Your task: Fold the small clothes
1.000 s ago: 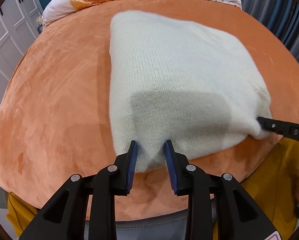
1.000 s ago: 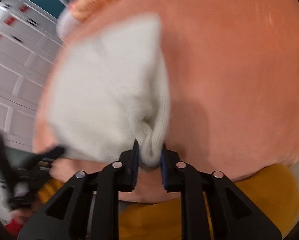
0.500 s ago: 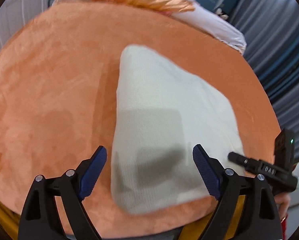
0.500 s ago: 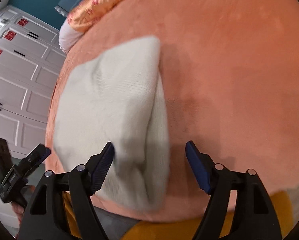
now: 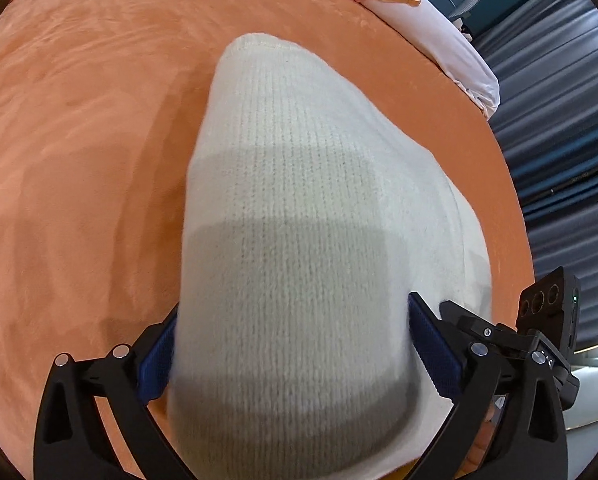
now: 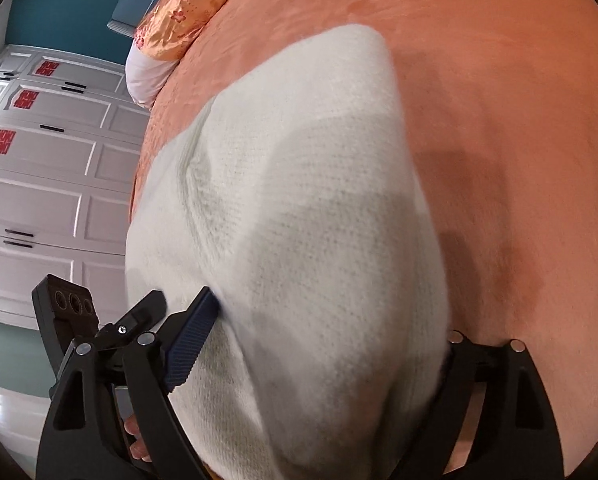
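A folded cream knit garment (image 5: 299, 208) lies on the orange velvet bed cover (image 5: 79, 140). It also shows in the right wrist view (image 6: 299, 220). My left gripper (image 5: 295, 344) is wide open, its blue pads on either side of the garment's near end, which bulges between the fingers. My right gripper (image 6: 323, 340) is wide open too, straddling the near part of the garment; its right pad is hidden behind the knit. Each gripper shows at the edge of the other's view, the right gripper (image 5: 499, 332) and the left gripper (image 6: 111, 320).
An orange floral satin quilt (image 6: 179, 8) on a white pillow (image 6: 143, 76) lies at the far end of the bed. White wardrobe doors (image 6: 39, 160) stand on one side, dark curtains (image 5: 559, 140) on the other. The bed's near edge lies under the grippers.
Both grippers let go of the garment's near corners and opened wide. They then moved forward and lower, so the knit now fills the space between their fingers.
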Motion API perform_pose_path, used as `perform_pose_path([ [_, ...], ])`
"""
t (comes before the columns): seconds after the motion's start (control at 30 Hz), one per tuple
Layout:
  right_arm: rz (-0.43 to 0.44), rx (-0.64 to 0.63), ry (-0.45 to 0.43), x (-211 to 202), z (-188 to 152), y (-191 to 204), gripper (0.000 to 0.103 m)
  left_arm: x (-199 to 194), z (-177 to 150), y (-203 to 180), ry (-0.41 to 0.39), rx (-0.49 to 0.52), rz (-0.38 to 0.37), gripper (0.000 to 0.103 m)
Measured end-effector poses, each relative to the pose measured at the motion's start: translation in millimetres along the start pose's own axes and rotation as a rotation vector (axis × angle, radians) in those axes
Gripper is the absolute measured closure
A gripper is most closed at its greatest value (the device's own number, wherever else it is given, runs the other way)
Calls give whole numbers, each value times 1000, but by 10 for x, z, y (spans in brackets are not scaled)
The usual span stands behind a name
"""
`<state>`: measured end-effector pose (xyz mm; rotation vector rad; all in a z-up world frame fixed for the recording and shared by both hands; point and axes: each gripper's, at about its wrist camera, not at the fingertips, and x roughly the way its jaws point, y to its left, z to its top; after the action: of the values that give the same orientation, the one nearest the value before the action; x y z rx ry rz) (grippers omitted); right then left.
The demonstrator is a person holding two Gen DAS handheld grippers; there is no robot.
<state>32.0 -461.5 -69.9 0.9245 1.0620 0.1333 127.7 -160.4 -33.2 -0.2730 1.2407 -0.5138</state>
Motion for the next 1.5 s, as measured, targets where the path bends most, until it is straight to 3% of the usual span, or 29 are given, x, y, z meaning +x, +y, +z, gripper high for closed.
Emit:
perform_pose_path([
  [0.03,-5,-7,-4,-3,10,28,34,-19,2,-17,0,-2,-4,8],
  [0.1,6,-19,-9,-45,-3,77,61,-101,-24,-61,-11,21,-5,19],
  [0.13,14,-15,-16,-99,-19,101,64,-169,-48,-108,-20,48,-9,26],
  [0.27,8,-46,-43,-332,-203,261,67,-437,-192,-262,-1,135,-46,38],
  [0.43,-12,4,-58,-689,-854,246,67,-674,-635,-384,76,197,-82,40],
  [0.6,-108,-56,-101,-1053,-1496,380,67,-908,-1102,-497,103,230,-114,40],
  [0.73,-106,-117,-193,-1388,-1699,677,67,-1295,-1021,-602,22,265,-178,40],
  [1.0,19,-350,-437,-1835,-1369,1818,67,-2532,-364,-727,-362,407,-203,41],
  [1.13,89,-459,-501,-1585,-977,2484,61,-2888,100,-404,-495,432,-135,38],
  [1.2,115,-429,-492,-1273,-707,2553,43,-2694,399,-96,-479,396,-50,33],
  [1.27,51,-357,-461,-766,-420,2434,37,-2394,573,339,-410,315,49,32],
  [1.37,-105,-184,-377,-207,-296,1986,45,-2054,509,897,-342,204,162,37],
  [1.43,-70,-130,-344,-136,-492,1704,48,-2039,297,1195,-334,154,158,37],
  [1.5,-108,-168,-329,-117,-659,1643,48,-1999,102,1321,-327,138,183,37],
])
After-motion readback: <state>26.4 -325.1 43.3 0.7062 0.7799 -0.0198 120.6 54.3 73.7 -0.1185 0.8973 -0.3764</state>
